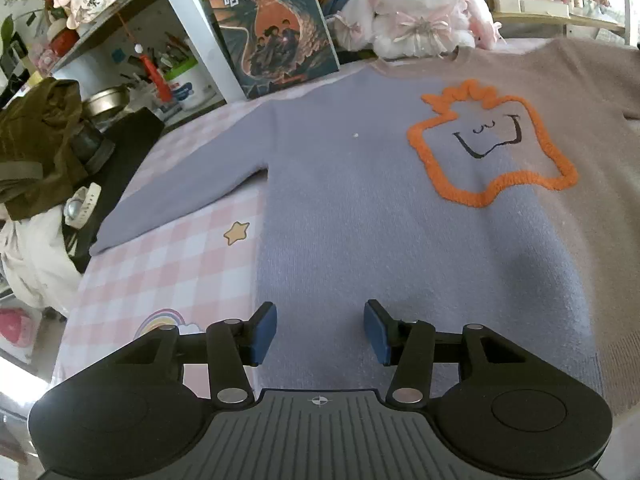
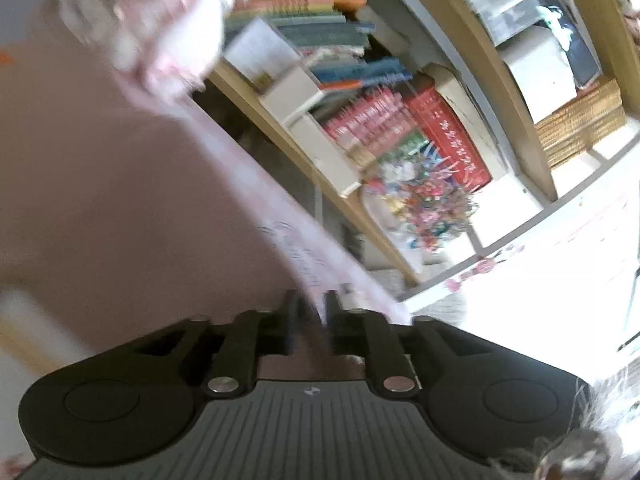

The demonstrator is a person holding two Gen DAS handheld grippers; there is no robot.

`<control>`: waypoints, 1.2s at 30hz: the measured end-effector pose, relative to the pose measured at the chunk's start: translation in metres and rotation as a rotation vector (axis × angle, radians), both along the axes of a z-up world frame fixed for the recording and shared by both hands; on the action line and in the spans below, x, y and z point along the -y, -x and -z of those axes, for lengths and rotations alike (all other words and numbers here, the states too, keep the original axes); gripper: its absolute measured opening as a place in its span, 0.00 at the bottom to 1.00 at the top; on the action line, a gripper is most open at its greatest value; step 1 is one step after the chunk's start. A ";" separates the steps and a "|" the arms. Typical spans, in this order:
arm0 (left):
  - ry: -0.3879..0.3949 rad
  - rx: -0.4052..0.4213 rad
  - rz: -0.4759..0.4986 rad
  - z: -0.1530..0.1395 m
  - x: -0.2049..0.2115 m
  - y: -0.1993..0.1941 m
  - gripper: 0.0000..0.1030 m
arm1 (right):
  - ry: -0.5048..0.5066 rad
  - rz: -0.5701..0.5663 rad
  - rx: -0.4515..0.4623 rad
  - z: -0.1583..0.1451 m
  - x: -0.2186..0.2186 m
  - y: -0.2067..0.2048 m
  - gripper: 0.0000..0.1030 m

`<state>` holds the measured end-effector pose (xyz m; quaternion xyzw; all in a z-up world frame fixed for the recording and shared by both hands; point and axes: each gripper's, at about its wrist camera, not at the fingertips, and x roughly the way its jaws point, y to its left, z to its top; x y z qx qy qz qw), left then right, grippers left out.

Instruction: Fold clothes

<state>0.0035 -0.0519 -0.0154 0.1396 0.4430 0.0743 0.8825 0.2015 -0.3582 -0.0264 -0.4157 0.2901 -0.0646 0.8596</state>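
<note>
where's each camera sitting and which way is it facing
Left wrist: on the left tool, angled down over the sweater spread flat, toward the book and plush rabbit; its open fingers show.
Right wrist: on the right tool, blurred, facing along the sweater's brown side toward a bookshelf; its narrow-set fingers show.
Shared: the sweater and probably the rabbit.

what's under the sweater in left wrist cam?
The sweater lies flat on a pink checked sheet with star and rainbow prints. Whatever lies beneath the sweater's body is covered.
</note>
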 end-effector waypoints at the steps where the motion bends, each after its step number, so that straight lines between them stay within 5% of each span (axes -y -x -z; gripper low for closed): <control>1: 0.000 -0.002 -0.002 0.000 0.000 0.001 0.47 | 0.025 0.013 0.009 0.000 0.001 -0.007 0.36; 7: 0.007 0.003 -0.016 -0.001 -0.002 0.005 0.47 | -0.213 -0.058 0.031 -0.030 -0.013 0.013 0.46; 11: 0.010 0.019 -0.041 -0.004 -0.011 0.005 0.47 | -0.503 -0.100 -0.112 -0.037 -0.012 0.052 0.46; 16: 0.051 0.029 -0.094 -0.006 -0.029 0.004 0.48 | -0.733 -0.088 -0.315 -0.027 -0.004 0.099 0.45; 30: 0.297 0.036 -0.177 0.007 -0.070 0.013 0.48 | -0.940 0.028 -0.531 -0.015 -0.002 0.167 0.39; 32: 0.350 0.042 -0.193 0.009 -0.077 0.015 0.45 | -0.951 0.057 -0.548 -0.013 -0.003 0.168 0.38; 33: 0.377 0.048 -0.204 0.009 -0.080 0.016 0.38 | -0.951 0.069 -0.554 -0.012 -0.005 0.170 0.38; 34: 0.391 0.052 -0.205 0.009 -0.082 0.017 0.19 | -0.947 0.076 -0.557 -0.012 -0.006 0.173 0.33; 36: 0.402 0.042 -0.175 0.008 -0.084 0.018 0.06 | -0.939 0.092 -0.545 -0.013 -0.006 0.179 0.20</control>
